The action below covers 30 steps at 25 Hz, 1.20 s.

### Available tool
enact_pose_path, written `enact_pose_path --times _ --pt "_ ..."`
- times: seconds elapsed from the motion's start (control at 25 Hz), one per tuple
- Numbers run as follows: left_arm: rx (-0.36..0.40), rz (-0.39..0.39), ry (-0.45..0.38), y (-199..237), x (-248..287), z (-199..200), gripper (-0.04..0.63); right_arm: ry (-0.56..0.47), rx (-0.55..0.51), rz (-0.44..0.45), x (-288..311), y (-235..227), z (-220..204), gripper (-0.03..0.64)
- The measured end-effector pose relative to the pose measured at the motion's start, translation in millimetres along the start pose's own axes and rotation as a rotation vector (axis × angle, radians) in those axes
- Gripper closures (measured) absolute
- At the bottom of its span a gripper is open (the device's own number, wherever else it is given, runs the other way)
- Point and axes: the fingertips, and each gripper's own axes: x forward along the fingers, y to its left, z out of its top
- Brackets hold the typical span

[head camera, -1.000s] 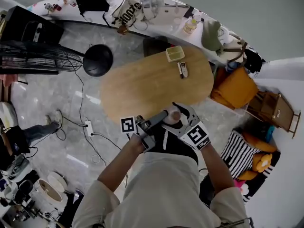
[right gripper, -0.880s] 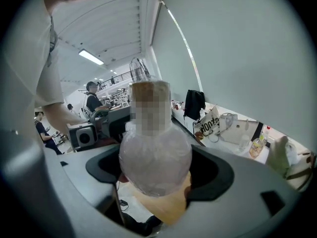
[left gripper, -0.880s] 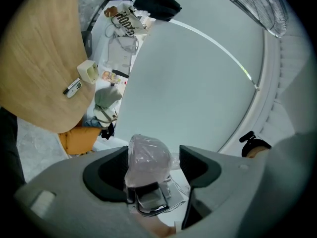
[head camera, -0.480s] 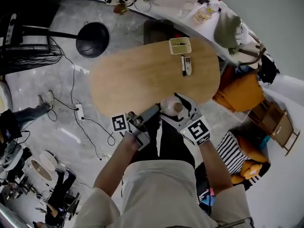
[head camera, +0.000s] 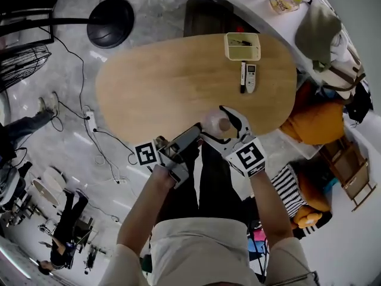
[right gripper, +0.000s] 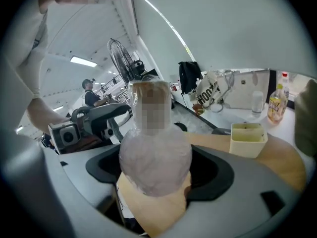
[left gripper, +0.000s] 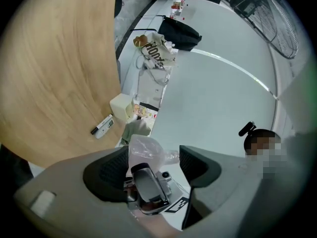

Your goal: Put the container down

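Observation:
A round translucent container with a brownish top sits at the near edge of the oval wooden table. My right gripper is shut on the container, one jaw on each side of its belly. Wood shows under the container in the right gripper view; whether it touches the table I cannot tell. My left gripper points at the container from the left, a little apart. Its jaws stand open with nothing between them, and the container shows beyond them.
A beige box, a remote and a pen lie at the table's far right. A dark chair stands behind the table, an orange seat to its right. A black fan base and cables are on the floor.
The head view has swung toward the table, which now fills more of the picture. The container stays in my right gripper at the table's near edge; the left gripper stays beside it.

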Motion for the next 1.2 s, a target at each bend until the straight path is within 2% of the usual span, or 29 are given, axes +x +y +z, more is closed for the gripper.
enact_pose_path --times 0.28,0.52,0.88,1.2 --pt "-0.002 0.043 -0.068 71 -10 40 0.285 0.014 0.046 -0.052 38 -52 -54 0.227" --pt "0.010 0.053 -0.091 109 -24 58 0.285 0.069 0.008 -0.113 67 -90 -103 0.227" --pt "0.007 0.062 -0.116 144 -33 65 0.285 0.153 -0.068 -0.214 97 -119 -156 0.227" --pt "-0.010 0.054 -0.122 153 -30 62 0.285 0.190 -0.117 -0.259 104 -128 -175 0.227"
